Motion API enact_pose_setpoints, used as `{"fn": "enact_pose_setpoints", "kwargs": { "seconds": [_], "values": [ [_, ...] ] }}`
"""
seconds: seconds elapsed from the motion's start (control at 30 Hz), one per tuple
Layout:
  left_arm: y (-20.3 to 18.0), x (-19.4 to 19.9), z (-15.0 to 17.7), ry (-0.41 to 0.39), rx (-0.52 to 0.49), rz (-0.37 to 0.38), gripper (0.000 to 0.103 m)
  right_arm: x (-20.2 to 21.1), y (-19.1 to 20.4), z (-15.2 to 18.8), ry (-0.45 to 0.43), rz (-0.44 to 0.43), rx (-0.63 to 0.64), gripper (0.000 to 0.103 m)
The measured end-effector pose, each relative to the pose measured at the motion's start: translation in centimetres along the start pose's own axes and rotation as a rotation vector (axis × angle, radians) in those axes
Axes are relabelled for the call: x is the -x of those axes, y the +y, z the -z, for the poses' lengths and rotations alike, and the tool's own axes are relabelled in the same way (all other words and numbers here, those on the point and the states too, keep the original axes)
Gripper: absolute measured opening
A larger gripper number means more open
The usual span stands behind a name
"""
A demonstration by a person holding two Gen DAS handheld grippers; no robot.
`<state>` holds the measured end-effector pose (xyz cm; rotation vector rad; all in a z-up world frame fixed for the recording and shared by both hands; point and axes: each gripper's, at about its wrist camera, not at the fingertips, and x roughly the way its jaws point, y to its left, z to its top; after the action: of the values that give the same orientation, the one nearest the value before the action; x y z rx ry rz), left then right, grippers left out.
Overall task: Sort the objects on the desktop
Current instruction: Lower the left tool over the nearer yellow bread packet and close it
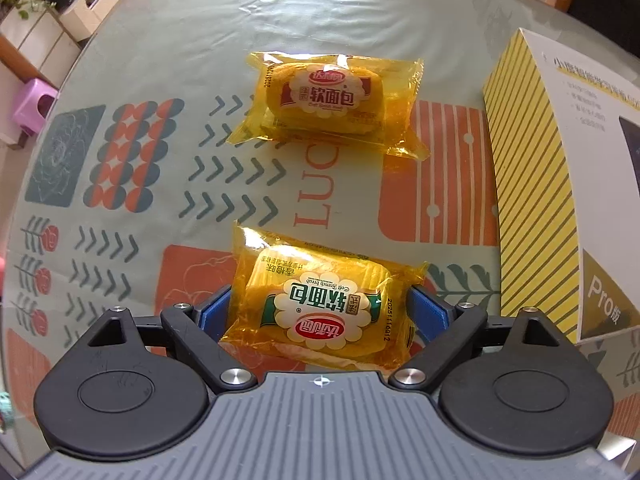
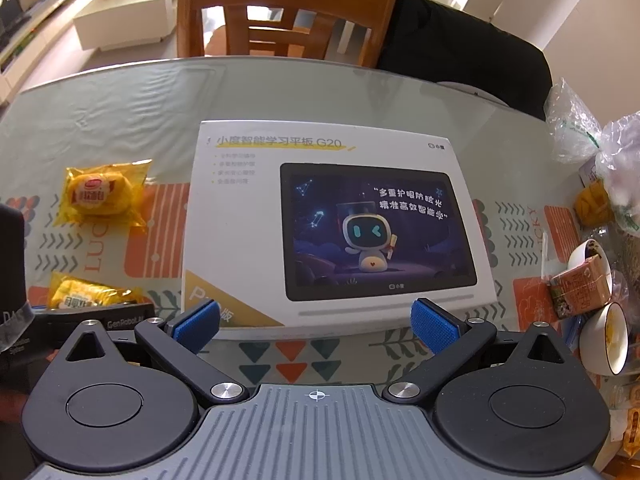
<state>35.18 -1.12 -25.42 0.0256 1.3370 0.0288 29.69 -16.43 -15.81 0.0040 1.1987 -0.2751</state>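
Two yellow-wrapped soft bread packets lie on the patterned tablecloth. The near packet [image 1: 320, 304] sits between the blue pads of my left gripper [image 1: 320, 310]; the jaws stand wide around it, whether the pads touch the wrapper I cannot tell. The far packet [image 1: 326, 102] lies further ahead. Both show at left in the right wrist view, far packet [image 2: 102, 196] and near packet [image 2: 86, 290]. My right gripper [image 2: 316, 326] is open and empty, just before the white tablet box [image 2: 240, 220].
The tablet box [image 1: 560, 184] stands right of the left gripper. At the far right are clear plastic bags [image 2: 592, 136], a brown drink carton [image 2: 580, 288] and white bowls [image 2: 604, 338]. A wooden chair [image 2: 280, 12] stands beyond the table.
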Motion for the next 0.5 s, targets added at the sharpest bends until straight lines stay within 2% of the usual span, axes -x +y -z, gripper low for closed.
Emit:
{"fn": "enact_pose_setpoints", "kwargs": {
  "seconds": [0.2,0.37,0.4,0.5],
  "values": [
    [-0.2,0.1,0.2,-0.017,-0.009,0.012,0.103,0.4,0.0,0.2,-0.003,-0.005,-0.005,0.103],
    [-0.7,0.5,-0.5,-0.001,-0.043,0.012,0.103,0.8,0.1,0.4,-0.007,-0.007,-0.002,0.103],
    [-0.7,0.7,-0.5,-0.008,-0.057,0.011,0.094,0.9,0.1,0.4,-0.008,-0.007,-0.003,0.103],
    [-0.9,1.6,-0.2,-0.029,-0.084,-0.003,0.087,1.0,0.1,0.5,-0.007,-0.005,-0.009,0.103]
  ]
}}
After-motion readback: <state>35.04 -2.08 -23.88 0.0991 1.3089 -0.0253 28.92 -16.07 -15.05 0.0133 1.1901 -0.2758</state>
